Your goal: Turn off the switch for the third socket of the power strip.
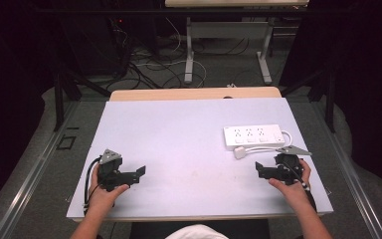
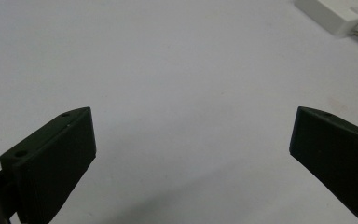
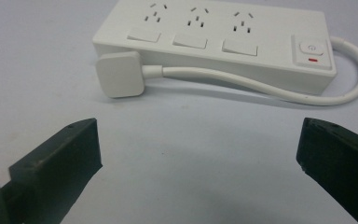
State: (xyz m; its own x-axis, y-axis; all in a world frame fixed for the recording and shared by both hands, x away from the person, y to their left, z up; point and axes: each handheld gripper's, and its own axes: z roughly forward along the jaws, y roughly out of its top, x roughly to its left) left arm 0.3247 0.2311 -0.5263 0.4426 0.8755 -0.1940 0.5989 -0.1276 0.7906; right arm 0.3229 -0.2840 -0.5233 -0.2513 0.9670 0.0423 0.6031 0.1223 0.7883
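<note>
- Two grippers rest low over a pale surface (image 1: pixel 179 134), one in each of the person's hands, both near the edge closest to the person.
- Left gripper (image 1: pixel 138 173) sits at the near left of the surface, well apart from everything else; in the left gripper view its jaws stand wide apart with only bare surface between them.
- Right gripper (image 1: pixel 259 169) sits at the near right, just on the near side of a white power strip (image 1: pixel 253 136); in the right gripper view its jaws are spread wide with nothing between them.
- White power strip lies flat on the right half of the surface, its three socket groups facing up, each with a switch beside it, and a main switch with a red mark at one end.
- A white cable (image 3: pixel 261 86) leaves that end of the strip, loops round and runs along the strip's near side.
- The cable ends in a white plug (image 3: pixel 120 73), which lies flat on the surface, touching or just beside the strip's near edge, between the strip and the right gripper.
</note>
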